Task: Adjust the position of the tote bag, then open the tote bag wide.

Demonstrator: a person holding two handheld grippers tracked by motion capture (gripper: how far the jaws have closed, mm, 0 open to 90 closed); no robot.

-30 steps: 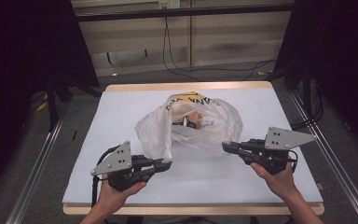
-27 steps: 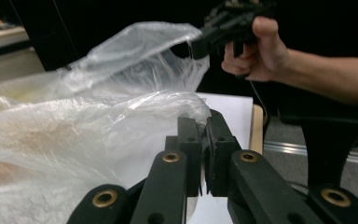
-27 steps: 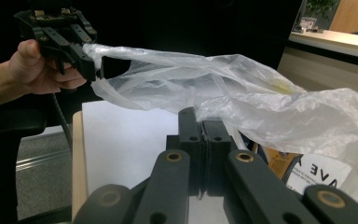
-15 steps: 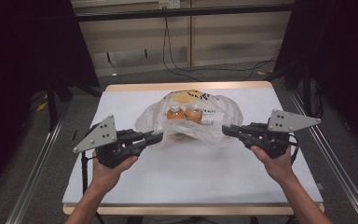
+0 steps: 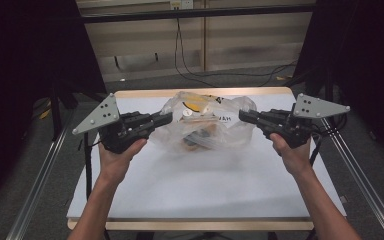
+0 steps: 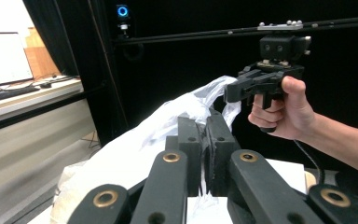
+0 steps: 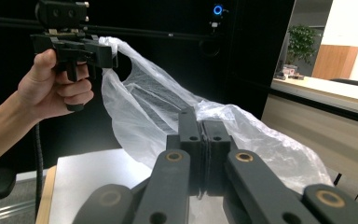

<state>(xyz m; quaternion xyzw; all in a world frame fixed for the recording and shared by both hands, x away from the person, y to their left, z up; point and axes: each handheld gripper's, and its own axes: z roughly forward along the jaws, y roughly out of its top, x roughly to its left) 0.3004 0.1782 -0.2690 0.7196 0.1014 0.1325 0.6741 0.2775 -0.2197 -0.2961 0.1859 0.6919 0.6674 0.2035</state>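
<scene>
A clear plastic bag [image 5: 207, 125] with orange and dark items inside hangs above the white table [image 5: 205, 185], stretched between both grippers. My left gripper [image 5: 169, 118] is shut on the bag's left handle, and its own view shows plastic pinched between the jaws [image 6: 204, 140]. My right gripper [image 5: 242, 116] is shut on the right handle, with the film [image 7: 168, 112] running away from its closed jaws. In the left gripper view the right gripper [image 6: 233, 91] holds the far handle; the right gripper view shows the left gripper [image 7: 109, 53] likewise.
Metal rails [image 5: 35, 200] run along both sides of the table. Cables [image 5: 220, 75] lie on the floor beyond the far edge. Black curtains stand on the left and right.
Both grippers have risen and moved apart, lifting the bag off the table and pulling its handles outward. The bag's contents now hang in the middle.
</scene>
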